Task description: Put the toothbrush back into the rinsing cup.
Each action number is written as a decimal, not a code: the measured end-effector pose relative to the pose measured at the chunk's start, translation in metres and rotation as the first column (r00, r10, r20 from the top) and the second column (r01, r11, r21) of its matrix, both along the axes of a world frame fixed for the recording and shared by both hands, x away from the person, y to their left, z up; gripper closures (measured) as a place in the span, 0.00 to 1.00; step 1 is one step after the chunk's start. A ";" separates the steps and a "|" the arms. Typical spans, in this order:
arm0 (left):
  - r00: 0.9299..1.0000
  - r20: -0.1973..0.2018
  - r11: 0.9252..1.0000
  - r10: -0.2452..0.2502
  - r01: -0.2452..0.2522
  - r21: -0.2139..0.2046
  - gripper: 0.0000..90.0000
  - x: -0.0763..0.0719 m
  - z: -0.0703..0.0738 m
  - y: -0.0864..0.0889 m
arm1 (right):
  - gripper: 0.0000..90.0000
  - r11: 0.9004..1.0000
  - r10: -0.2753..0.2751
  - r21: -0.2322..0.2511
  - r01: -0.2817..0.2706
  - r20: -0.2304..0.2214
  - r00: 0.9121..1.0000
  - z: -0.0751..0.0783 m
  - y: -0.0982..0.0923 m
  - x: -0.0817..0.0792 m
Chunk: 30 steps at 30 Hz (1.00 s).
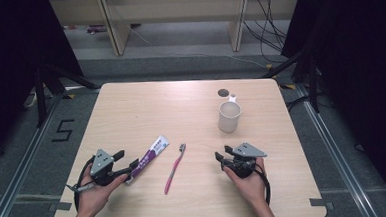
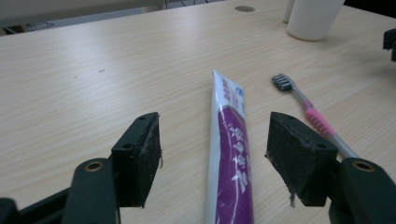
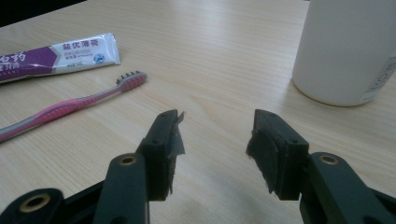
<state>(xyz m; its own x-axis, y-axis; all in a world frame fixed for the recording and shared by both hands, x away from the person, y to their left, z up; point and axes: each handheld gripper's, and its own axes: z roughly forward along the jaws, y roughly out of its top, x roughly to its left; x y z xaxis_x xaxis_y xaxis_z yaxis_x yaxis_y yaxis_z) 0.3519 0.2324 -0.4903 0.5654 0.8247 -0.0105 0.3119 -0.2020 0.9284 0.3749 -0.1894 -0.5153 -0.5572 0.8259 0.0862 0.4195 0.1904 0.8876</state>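
Note:
A purple and white toothpaste tube (image 1: 151, 156) lies left of the table's middle, its lower end between the jaws of my left gripper (image 1: 127, 160). In the left gripper view the tube (image 2: 229, 140) runs up between the two pads with gaps on both sides, so the left gripper (image 2: 215, 120) is open around it. A pink toothbrush (image 1: 174, 169) lies just right of the tube, bristles pointing away. My right gripper (image 1: 222, 153) rests near the front right, open and empty (image 3: 217, 122). A white cup (image 1: 229, 116) stands upright beyond it, close at the right (image 3: 348, 51).
The light wooden table (image 1: 131, 106) has a small dark hole (image 1: 223, 92) behind the cup. Black curtains flank both sides, and cables lie on the floor past the far edge. In the right gripper view the toothbrush (image 3: 74, 105) and tube (image 3: 56, 56) lie to the left.

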 end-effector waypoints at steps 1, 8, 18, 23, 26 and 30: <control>1.000 -0.009 1.000 0.006 -0.006 0.004 0.40 0.000 0.003 -0.001 | 0.58 1.000 -0.005 -0.004 0.005 0.000 1.000 0.000 -0.001 0.000; 0.997 -0.075 1.000 0.004 -0.004 -0.002 0.43 0.004 0.017 -0.010 | 0.57 1.000 -0.024 -0.006 0.024 -0.003 1.000 0.001 -0.007 0.002; 0.968 -0.253 0.996 -0.002 0.025 0.089 0.45 0.013 0.040 -0.031 | 0.56 0.999 -0.039 -0.015 0.039 -0.012 0.999 0.000 -0.006 0.005; 0.944 -0.329 0.976 -0.034 0.102 0.191 0.46 0.023 0.057 -0.046 | 0.56 0.999 -0.043 -0.015 0.043 -0.040 0.998 -0.001 -0.005 0.005; 0.928 -0.371 0.972 -0.031 0.115 0.205 0.46 0.028 0.063 -0.055 | 0.56 0.999 -0.036 -0.011 0.035 -0.047 0.998 0.000 -0.005 0.005; 0.886 -0.463 0.955 -0.035 0.166 0.246 0.47 0.038 0.067 -0.065 | 0.57 1.000 -0.016 -0.011 0.016 -0.043 0.999 -0.001 -0.004 0.008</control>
<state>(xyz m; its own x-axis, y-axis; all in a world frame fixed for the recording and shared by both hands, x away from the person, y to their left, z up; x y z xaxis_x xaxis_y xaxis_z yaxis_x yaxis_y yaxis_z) 0.3899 0.1676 -0.4234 0.6331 0.7711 -0.0684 0.6455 -0.4771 0.5964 0.3826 -0.1939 -0.5159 -0.5399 0.8357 0.1005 0.4602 0.1930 0.8666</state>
